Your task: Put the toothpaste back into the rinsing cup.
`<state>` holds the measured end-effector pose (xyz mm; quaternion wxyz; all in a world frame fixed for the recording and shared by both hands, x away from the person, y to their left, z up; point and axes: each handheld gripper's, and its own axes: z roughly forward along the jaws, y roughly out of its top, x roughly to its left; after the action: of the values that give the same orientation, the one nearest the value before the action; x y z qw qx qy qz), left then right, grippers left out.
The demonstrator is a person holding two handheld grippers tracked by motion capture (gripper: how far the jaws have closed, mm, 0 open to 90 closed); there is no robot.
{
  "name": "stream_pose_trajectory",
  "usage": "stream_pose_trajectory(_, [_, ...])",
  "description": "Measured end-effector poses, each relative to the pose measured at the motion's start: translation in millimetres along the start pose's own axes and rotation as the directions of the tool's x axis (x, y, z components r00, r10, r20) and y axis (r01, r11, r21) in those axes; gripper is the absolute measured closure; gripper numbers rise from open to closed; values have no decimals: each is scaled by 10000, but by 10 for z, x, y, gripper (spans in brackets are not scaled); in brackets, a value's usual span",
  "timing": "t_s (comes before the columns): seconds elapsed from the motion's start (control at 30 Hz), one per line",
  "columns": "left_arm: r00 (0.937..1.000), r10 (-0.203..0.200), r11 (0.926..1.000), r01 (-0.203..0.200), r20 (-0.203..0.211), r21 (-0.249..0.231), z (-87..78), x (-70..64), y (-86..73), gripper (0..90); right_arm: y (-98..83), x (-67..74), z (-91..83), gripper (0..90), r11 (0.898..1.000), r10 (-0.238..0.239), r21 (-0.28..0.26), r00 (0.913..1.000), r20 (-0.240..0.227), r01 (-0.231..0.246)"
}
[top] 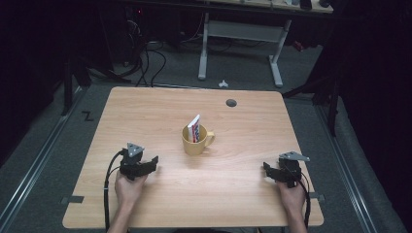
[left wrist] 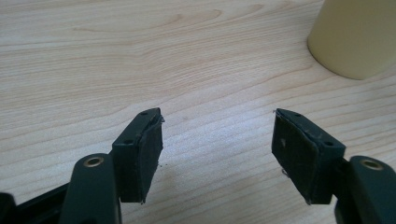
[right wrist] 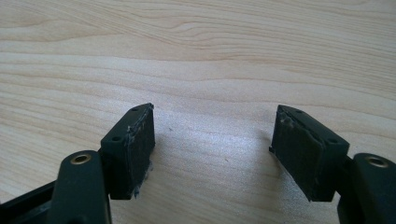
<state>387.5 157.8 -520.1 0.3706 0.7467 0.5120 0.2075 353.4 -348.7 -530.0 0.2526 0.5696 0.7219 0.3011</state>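
Rectangular light wooden table (top: 160, 204), bare but for a yellow ceramic mug (top: 196, 141) at its centre holding a red-and-white packet (top: 194, 128) upright, a dark round grommet (top: 231, 102) beyond. Nearer, left gripper (top: 154, 160) and right gripper (top: 266, 167), both with jaws apart and empty, nothing between either and the mug.

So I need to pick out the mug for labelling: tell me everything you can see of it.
The yellow mug stands upright near the middle of the wooden table, its handle turned toward the right side of the high view. It looks like glazed ceramic, plain and unmarked. A white packet with red and blue print stands in it, leaning and poking above the rim. Neither claw touches it; the left claw is the nearer, and its view shows the mug's lower wall.
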Motion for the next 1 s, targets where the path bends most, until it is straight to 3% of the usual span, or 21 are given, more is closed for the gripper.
stream_pose_trajectory(0.63, [9982,386,9979,-361,-465,531,166,-36,-37,365,0,0,1,301,10000,4,-12,10000,-4,-4])
stream_pose_trajectory(0.7, [9981,369,9989,-354,-487,308,177,-42,-56,362,0,0,1,301,10000,2,-11,10000,-4,-2])
stream_pose_trajectory(1.0, [9982,418,9987,-404,-436,311,180,-51,-58,346,-1,1,1,301,10000,4,-13,10000,-2,-4])
